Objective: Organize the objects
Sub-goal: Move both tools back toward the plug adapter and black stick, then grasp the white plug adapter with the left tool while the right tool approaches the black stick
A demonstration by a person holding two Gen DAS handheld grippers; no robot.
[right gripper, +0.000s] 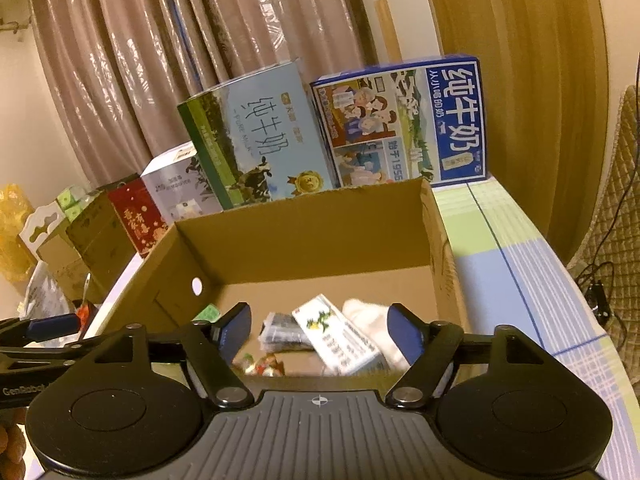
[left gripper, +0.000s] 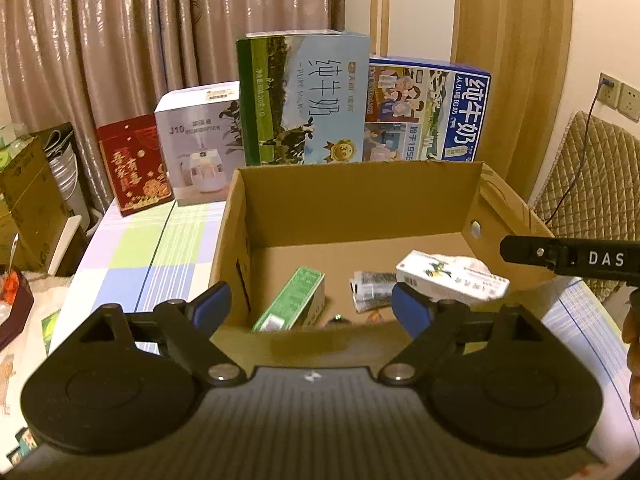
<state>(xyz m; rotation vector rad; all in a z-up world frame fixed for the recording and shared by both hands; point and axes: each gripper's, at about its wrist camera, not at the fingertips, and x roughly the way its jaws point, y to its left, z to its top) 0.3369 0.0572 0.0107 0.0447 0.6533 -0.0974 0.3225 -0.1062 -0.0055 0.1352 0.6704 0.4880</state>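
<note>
Both claws hang over the near rim of the open cardboard box (left gripper: 356, 204) on the tabletop (left gripper: 160, 240), jaws spread and holding nothing: left claw (left gripper: 310, 304), right claw (right gripper: 318, 330). A white medicine carton (right gripper: 340, 336) lies tilted and blurred near the box's right wall, so it may have just been dropped in. A green carton (left gripper: 292, 300), a foil pack (left gripper: 370, 286) and white cloth (right gripper: 360, 310) lie on the box floor. Lift both claws straight clear of the rim, then seek the next loose item.
</note>
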